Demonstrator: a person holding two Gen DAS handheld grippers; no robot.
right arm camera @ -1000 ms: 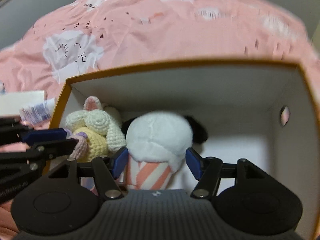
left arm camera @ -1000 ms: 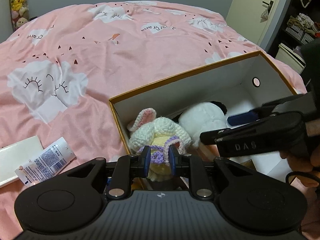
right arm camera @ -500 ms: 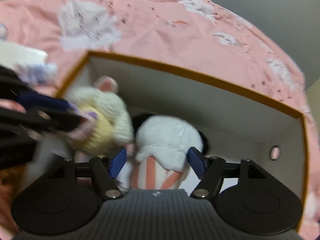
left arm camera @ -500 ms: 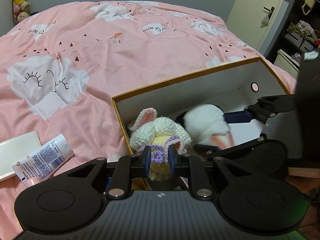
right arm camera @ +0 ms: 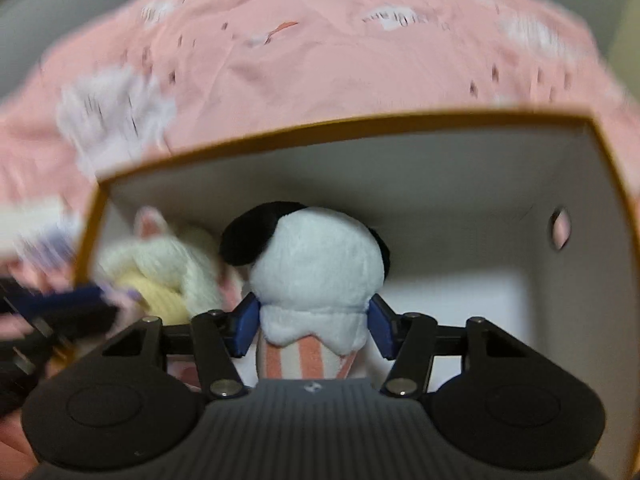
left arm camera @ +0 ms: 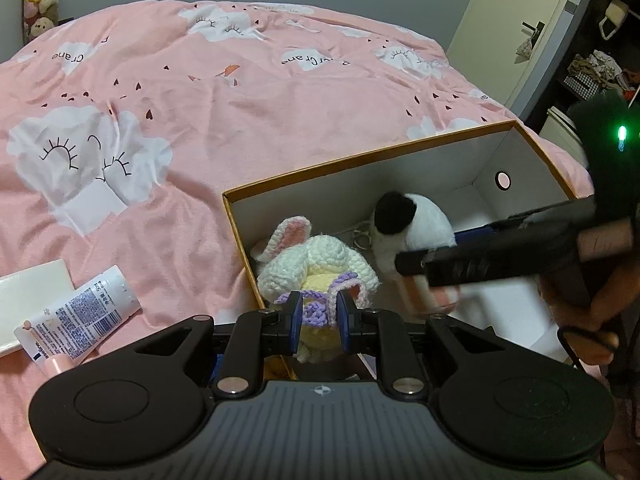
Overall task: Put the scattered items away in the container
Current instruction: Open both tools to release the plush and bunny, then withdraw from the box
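Two soft toys occupied the cardboard box (left arm camera: 520, 148), which sat on the bed (left arm camera: 240, 100). Its right half was bare. The plush toy (right arm camera: 316, 268) stood upright directly ahead of the right gripper (right arm camera: 314, 322), whose jaws were closing around its base, apparently just touching. The crochet rabbit (left arm camera: 320, 264) lay in the box's left end, pinched by the closed left gripper (left arm camera: 318, 316). Outside, left of the box and nearer the left gripper, a tube (left arm camera: 80, 316) and a white card (left arm camera: 28, 300) remained uncollected.
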